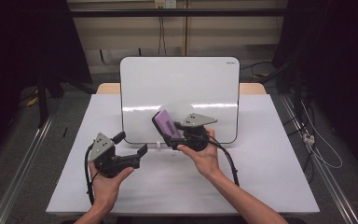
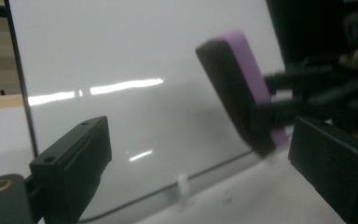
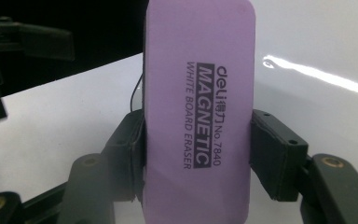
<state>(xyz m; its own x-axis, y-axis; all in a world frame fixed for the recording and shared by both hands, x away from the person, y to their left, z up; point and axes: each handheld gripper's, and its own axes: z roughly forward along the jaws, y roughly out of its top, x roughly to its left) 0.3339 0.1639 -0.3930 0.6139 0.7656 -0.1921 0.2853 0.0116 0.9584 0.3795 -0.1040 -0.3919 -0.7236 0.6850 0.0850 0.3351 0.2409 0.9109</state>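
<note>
- On the desk (image 1: 270, 158), covered in a white sheet, a whiteboard (image 1: 182, 84) stands propped upright, leaning back slightly, with a dark rim and rounded corners; ceiling lights reflect as a bright streak across its middle.
- Right gripper (image 1: 170, 133) pinches a purple eraser (image 1: 164, 123) across its narrow sides, jaws pressed against both long edges. Right gripper view: the eraser (image 3: 198, 112) stands lengthwise between the jaws, printed "deli MAGNETIC WHITE BOARD ERASER No.7840".
- Eraser is held in front of the lower middle of the whiteboard, tilted, top end leaning left in the high view. Left gripper view shows its dark felt side (image 2: 228, 88) facing the board; whether it touches the surface, cannot tell.
- Right hand (image 1: 205, 156) wraps the gripper body from below; grey three-cornered plate (image 1: 196, 120) sits on top; black cable (image 1: 228, 161) trails back along the forearm.
- Left gripper (image 1: 130, 143) is held low at the left of the whiteboard's bottom edge, jaws spread wide with nothing between them. Left gripper view confirms the gap, looking at the board and the eraser.
- Left hand (image 1: 103, 182) grips its body from beneath, above the desk.
- Small white peg (image 2: 182, 184) stands at the whiteboard's lower rim, between the two grippers.
</note>
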